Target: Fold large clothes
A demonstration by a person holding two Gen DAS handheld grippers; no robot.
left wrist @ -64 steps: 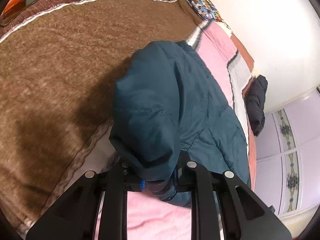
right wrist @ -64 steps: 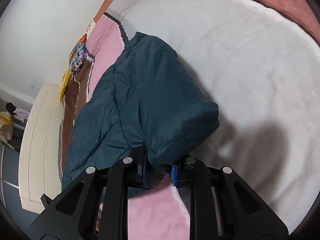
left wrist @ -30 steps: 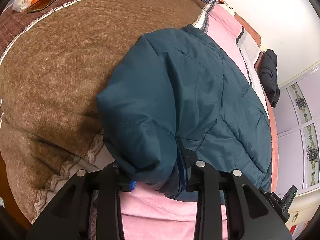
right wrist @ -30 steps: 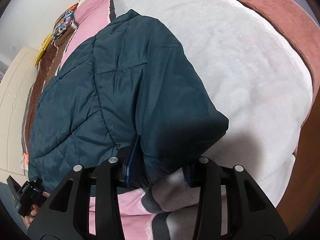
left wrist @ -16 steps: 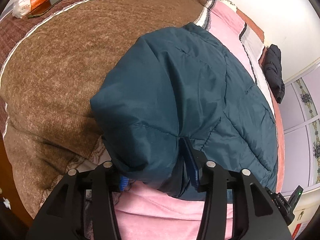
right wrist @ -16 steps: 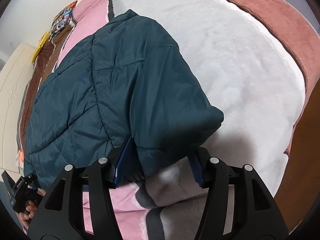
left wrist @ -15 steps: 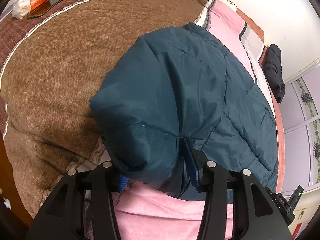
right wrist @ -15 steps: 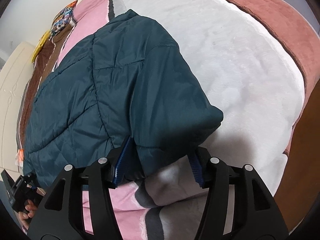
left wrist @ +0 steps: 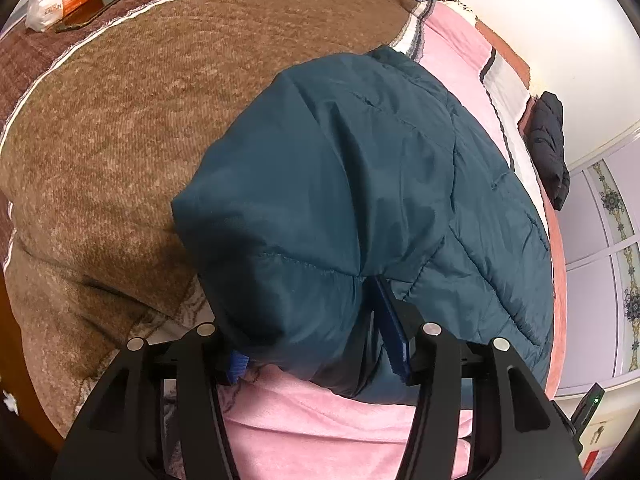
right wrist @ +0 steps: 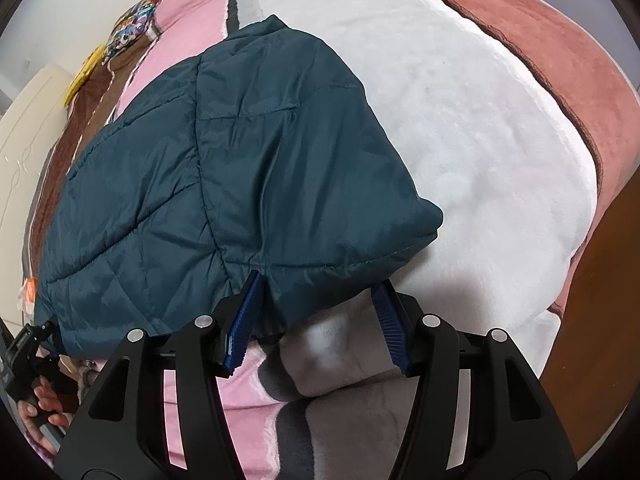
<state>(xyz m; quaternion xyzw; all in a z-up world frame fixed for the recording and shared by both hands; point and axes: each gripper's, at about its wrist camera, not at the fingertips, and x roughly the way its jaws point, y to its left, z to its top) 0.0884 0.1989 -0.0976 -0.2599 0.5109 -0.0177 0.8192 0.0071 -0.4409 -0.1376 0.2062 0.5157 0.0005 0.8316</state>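
A dark teal quilted jacket [left wrist: 360,184] lies folded on the bed; it also shows in the right wrist view [right wrist: 224,168]. My left gripper [left wrist: 316,344] is open, its jaws spread either side of the jacket's near left corner, which bulges between them. My right gripper [right wrist: 316,332] is open too, its blue pads [right wrist: 244,320] wide apart around the jacket's near right corner. The jacket rests on the blanket in both views.
The bed carries a brown blanket [left wrist: 120,120], a pink blanket [left wrist: 320,420] and a white fleece [right wrist: 480,120]. An orange packet and a phone [left wrist: 72,0] lie at the far left. A black garment [left wrist: 548,140] lies near the wall. The bed's edge is close on the right [right wrist: 600,280].
Both grippers have gone from shut on the jacket's edge to open. The lifted fold has come down toward me and now lies flat on the bed.
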